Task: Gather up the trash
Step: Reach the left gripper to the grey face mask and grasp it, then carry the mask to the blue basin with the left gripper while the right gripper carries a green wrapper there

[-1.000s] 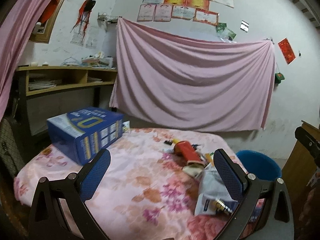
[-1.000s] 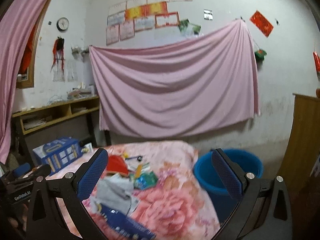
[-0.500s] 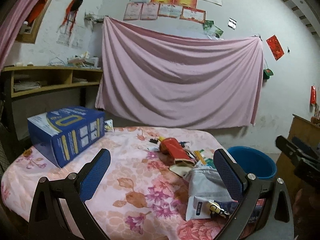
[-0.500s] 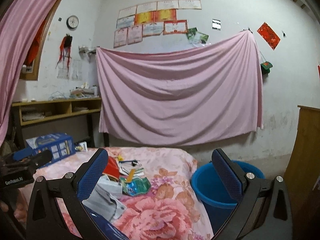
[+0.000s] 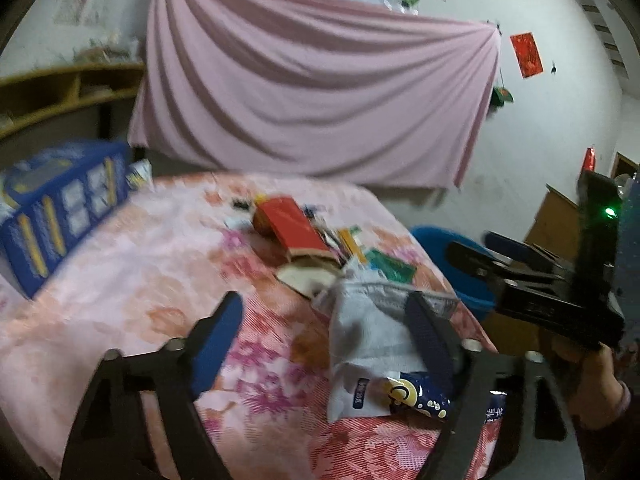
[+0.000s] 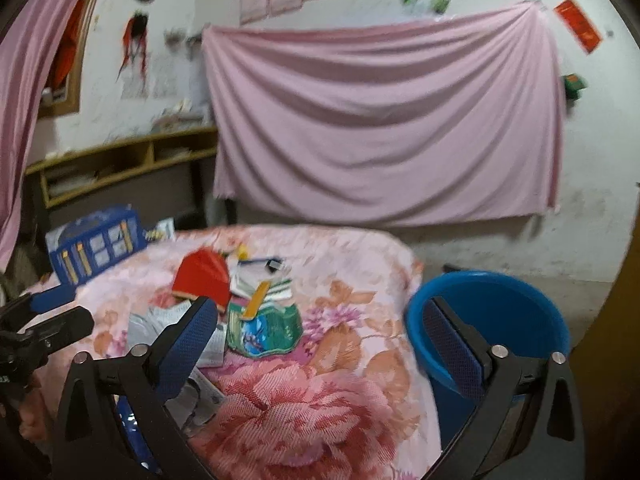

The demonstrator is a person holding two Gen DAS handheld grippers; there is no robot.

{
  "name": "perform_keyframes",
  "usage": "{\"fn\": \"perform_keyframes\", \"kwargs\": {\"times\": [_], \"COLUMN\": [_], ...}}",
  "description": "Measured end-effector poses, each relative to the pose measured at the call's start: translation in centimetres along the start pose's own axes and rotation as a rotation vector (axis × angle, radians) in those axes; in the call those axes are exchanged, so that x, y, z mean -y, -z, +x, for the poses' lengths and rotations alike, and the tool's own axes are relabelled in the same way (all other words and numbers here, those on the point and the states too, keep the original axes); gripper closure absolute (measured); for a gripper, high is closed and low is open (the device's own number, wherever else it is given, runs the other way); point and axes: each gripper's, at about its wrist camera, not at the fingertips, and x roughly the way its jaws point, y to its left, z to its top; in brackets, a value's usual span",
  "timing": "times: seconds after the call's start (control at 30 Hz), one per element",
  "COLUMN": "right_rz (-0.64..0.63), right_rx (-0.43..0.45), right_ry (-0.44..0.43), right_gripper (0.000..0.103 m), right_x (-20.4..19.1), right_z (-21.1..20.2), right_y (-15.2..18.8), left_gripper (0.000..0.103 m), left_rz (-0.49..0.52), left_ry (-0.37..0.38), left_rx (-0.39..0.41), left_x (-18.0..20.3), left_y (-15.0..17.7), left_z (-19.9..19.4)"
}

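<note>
- The left tool (image 5: 324,320) is closing; the crumpled white paper wrapper (image 5: 368,332) lies between its jaws on the flowered pink desk (image 5: 132,264), not yet pinched.
- The right tool (image 6: 320,332) is spread wide and empty.
- I advise lowering the left tool further before squeezing, then carrying the wrapper to the round blue plastic bucket (image 6: 496,308) at the right.

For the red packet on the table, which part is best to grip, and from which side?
Probably the free flat edge of the red packet, coming from above on the near side. It lies tilted on the other wrappers, so that edge stands clear of the floral cloth.
</note>
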Motion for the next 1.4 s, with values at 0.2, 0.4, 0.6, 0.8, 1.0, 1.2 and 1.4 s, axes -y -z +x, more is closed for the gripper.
{"fn": "perform_keyframes", "kwargs": {"times": [0.2,0.4,0.6,0.8,1.0,1.2,1.4], "right_rz": [-0.06,-0.09,-0.081,-0.107,-0.139,-0.115,-0.088], "right_rx": [-0.168,-0.3,-0.41,-0.418,-0.361,-0.223,-0.12], "right_ry": [-0.102,-0.171,-0.242,-0.267,-0.242,-0.181,-0.147], "right_gripper": [0.02,0.023,0.038,0.075,0.095,0.096,0.098], "right_x": [-0.4,-0.9,-0.6,-1.3,-1.7,-0.3,1.2], "right_z": [4.6,8.6,10.8,10.2,8.1,4.6,2.1], "right_y": [0.0,-0.1,0.1,0.5,0.8,0.4,-0.8], "left_gripper": [0.057,0.081,0.097,0.1,0.101,0.101,0.101], "left_rz": [-0.064,-0.069,-0.104,-0.052,0.019,0.055,0.067], "left_ry": [0.088,0.127,0.148,0.141,0.113,0.089,0.058], "left_rx": [-0.13,-0.191,-0.168,-0.119,-0.032,0.066,0.136], "left_x": [-0.8,-0.9,-1.5,-0.5,0.9,2.4,3.6], "left_y": [0.2,0.3,-0.2,-0.6,-1.2,-2.4,-4.0], "left_z": [2.1,3.1,2.2,0.8,-0.7,-1.3,-1.6]}}
